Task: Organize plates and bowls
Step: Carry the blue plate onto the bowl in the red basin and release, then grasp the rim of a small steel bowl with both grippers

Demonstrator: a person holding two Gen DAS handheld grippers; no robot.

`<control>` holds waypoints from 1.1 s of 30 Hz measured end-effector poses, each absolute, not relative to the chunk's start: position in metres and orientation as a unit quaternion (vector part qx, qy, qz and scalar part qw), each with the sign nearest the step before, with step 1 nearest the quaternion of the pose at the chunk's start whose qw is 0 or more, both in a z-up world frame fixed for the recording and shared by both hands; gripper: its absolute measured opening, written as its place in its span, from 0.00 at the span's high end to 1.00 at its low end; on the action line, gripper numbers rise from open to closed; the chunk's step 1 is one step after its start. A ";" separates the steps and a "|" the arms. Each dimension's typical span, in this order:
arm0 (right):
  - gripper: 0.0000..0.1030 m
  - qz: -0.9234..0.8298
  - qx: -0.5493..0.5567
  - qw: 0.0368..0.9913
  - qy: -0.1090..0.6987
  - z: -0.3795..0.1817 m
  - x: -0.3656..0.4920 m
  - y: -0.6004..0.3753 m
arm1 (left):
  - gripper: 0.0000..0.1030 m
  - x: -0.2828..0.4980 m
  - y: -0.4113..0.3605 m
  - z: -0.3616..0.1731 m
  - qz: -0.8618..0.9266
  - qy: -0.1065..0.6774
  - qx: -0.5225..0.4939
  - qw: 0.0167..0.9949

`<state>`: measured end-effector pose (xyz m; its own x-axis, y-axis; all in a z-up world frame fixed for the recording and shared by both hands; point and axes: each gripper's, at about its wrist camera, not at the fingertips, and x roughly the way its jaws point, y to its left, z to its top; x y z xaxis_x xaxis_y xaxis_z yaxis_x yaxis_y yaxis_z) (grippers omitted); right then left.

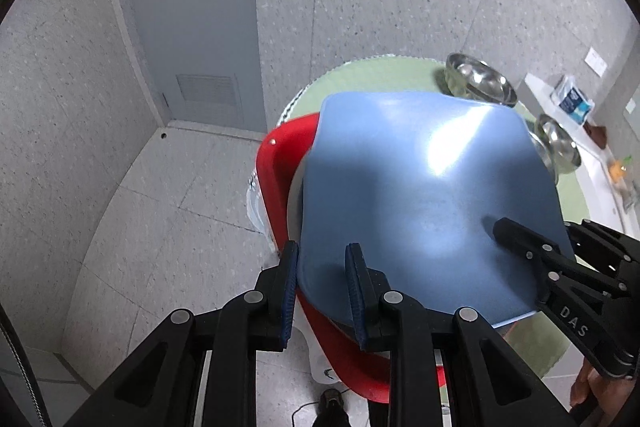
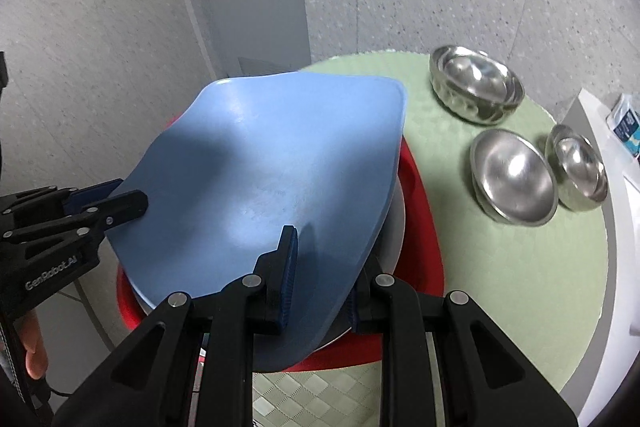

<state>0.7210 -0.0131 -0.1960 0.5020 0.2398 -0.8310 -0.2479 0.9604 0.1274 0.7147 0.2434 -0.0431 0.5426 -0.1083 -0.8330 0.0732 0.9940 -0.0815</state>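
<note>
A blue square plate (image 1: 420, 187) lies on top of a white plate (image 1: 295, 203) in a red plate (image 1: 280, 155) at the left edge of the round table. My left gripper (image 1: 322, 291) is shut on the blue plate's near left rim, one finger above and one below. My right gripper (image 2: 324, 279) is shut on the blue plate (image 2: 272, 163) at its near right rim; it also shows in the left wrist view (image 1: 520, 247). Steel bowls stand to the right: a stack (image 2: 476, 89), a wide bowl (image 2: 514, 177) and a small bowl (image 2: 578, 167).
The round table has a pale green cloth (image 2: 520, 287). A white counter (image 2: 624, 227) with a blue packet (image 2: 626, 123) lies beyond the table on the right. A grey door (image 1: 192, 19) and the tiled floor (image 1: 140, 227) are to the left.
</note>
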 end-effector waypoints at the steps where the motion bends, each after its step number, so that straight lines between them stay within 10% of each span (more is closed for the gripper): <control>1: 0.77 0.138 -0.006 0.866 0.480 -0.199 0.719 -0.011 | 0.81 0.715 0.243 -0.043 -0.052 0.477 -0.018 0.877; 7: 0.74 0.126 -0.017 0.866 0.484 -0.204 0.715 -0.006 | 0.80 0.730 0.235 -0.041 -0.050 0.474 -0.010 0.879; 14: 0.40 0.132 -0.016 0.868 0.478 -0.194 0.711 -0.005 | 0.50 0.729 0.225 -0.038 -0.049 0.459 0.002 0.887; 33: 0.29 0.148 0.029 0.894 0.421 -0.153 0.713 -0.105 | 0.13 0.713 0.107 0.002 -0.019 0.374 0.047 0.926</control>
<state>0.7131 -0.1047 -0.1530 0.6012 0.2895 -0.7448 -0.2411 0.9543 0.1764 0.7130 0.1070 0.0016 0.7200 0.0008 -0.6939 0.0701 0.9948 0.0739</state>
